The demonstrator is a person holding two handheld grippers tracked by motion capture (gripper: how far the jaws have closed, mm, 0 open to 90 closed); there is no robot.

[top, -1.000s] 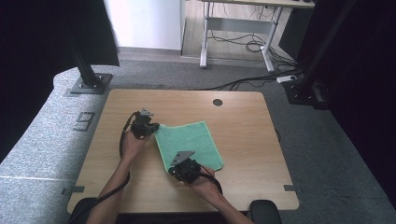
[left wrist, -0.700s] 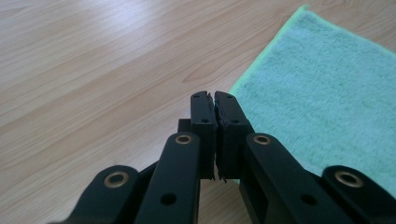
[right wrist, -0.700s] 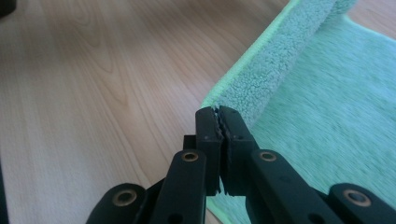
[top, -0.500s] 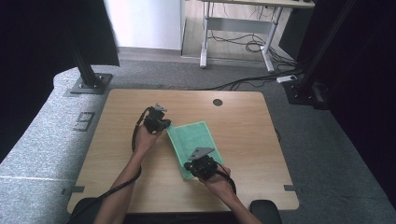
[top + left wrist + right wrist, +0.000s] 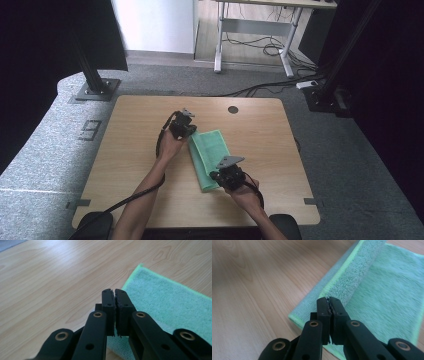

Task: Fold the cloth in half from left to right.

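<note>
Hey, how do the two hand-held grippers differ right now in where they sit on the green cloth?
The left hand-held gripper sits at the green cloth's far corner; the right hand-held gripper sits at its near end. The left looks over flat cloth; the right faces a folded-over edge. Both have jaws shut and pinch the cloth.

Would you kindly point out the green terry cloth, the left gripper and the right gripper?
green terry cloth (image 5: 207, 152): high view, middle of its folded top.
left gripper (image 5: 186, 131): high view, at its jaw tips.
right gripper (image 5: 216, 176): high view, at its jaw tips.

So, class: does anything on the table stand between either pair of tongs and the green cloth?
Nothing visible does. The left tongs sit at the green cloth's far corner, the right tongs at its near end.
</note>
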